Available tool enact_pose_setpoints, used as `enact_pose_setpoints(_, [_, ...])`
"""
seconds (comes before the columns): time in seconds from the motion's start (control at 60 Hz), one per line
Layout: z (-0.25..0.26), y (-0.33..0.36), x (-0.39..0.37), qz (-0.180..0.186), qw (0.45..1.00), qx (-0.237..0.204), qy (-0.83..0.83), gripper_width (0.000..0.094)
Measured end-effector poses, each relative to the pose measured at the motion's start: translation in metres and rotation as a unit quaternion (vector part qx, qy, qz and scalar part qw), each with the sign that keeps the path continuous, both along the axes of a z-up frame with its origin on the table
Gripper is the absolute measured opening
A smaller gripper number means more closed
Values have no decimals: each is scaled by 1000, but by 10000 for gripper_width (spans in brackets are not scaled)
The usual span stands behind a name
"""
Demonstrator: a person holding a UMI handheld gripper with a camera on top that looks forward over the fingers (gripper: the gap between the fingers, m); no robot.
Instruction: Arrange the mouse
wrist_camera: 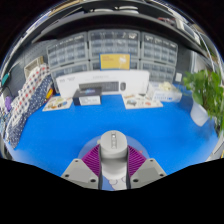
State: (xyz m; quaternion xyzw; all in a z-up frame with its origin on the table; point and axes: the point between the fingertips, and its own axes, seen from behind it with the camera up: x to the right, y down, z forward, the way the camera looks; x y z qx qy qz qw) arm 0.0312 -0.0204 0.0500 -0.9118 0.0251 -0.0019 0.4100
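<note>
At the bottom centre of the frame, the gripper (pixel 113 170) is holding a grey-white mouse (pixel 112 150) between its fingers – both purple pads (pixel 94 160) are pressing on its flanks, the fingers closed down to the width of the body with no gap showing on either side.

Item: mouse. It is sitting just above the blue tabletop (pixel 60 135), rounded back uppermost, its nose pointing away from the camera; whether its underside is touching the surface cannot be told. Handling, by judgement: light, rigid plastic shell, smooth and somewhat slippery, curved so that a grip high on the back would be squeezing it out. The sides at the widest part are looking like the right place to hold, low and level – as the fingers are doing now.

Pose: the gripper is pointing forward and slightly downward across the tabletop, roughly level side to side, fingers low over the surface.

Surroundings: white boxes and trays (pixel 112 88) are lining the far edge in the upper middle; drawer cabinets (pixel 110 48) are standing behind them; a green plant (pixel 208 92) is showing at the right.
</note>
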Motion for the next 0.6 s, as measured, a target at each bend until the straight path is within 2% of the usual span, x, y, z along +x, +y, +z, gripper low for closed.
enact_pose_setpoints(0.167, [-54,-19,1,-6,999,-45,-1,328])
enact_pose_setpoints(0.383, [-58,-17,3,1,1000,-25,-13,368])
enact_pose_setpoints(0.55, [-59,-18,2,-4,999,-35,-8,516])
enact_pose_setpoints(0.6, [-56,-22,3,-8,999,-49,3,679])
